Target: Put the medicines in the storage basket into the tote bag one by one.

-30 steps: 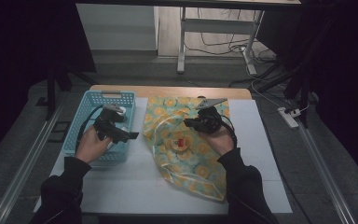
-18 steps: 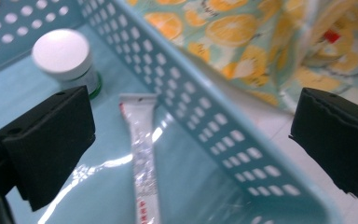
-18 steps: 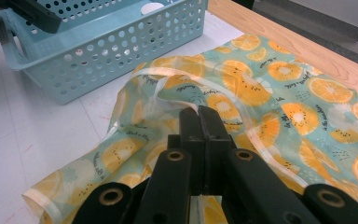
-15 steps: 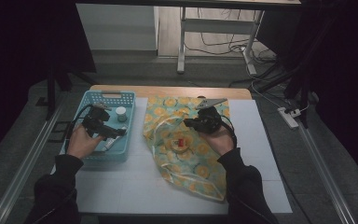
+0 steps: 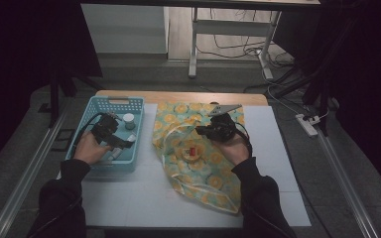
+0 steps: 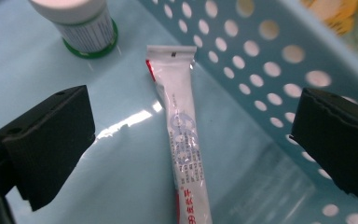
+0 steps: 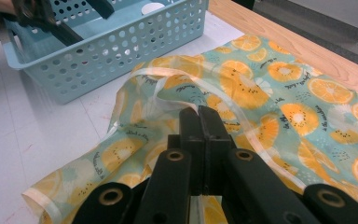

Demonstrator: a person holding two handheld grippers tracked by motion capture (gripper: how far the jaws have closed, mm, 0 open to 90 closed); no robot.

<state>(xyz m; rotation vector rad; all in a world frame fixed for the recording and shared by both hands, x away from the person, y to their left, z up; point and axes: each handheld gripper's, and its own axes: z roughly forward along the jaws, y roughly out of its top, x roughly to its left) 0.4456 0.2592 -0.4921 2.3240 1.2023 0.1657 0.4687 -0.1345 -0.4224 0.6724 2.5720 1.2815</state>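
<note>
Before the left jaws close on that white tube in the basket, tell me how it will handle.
The tube looks thin and soft, so it will probably bend when lifted. Its glossy skin may slip. Lying flat on the basket floor, it seems unlikely to roll.

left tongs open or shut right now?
Open. The left tongs have their jaws spread wide on either side of the white tube lying flat in the blue basket.

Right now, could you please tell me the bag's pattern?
Orange slices on teal, with cream straps; the bag shows best in the right gripper view.
</note>
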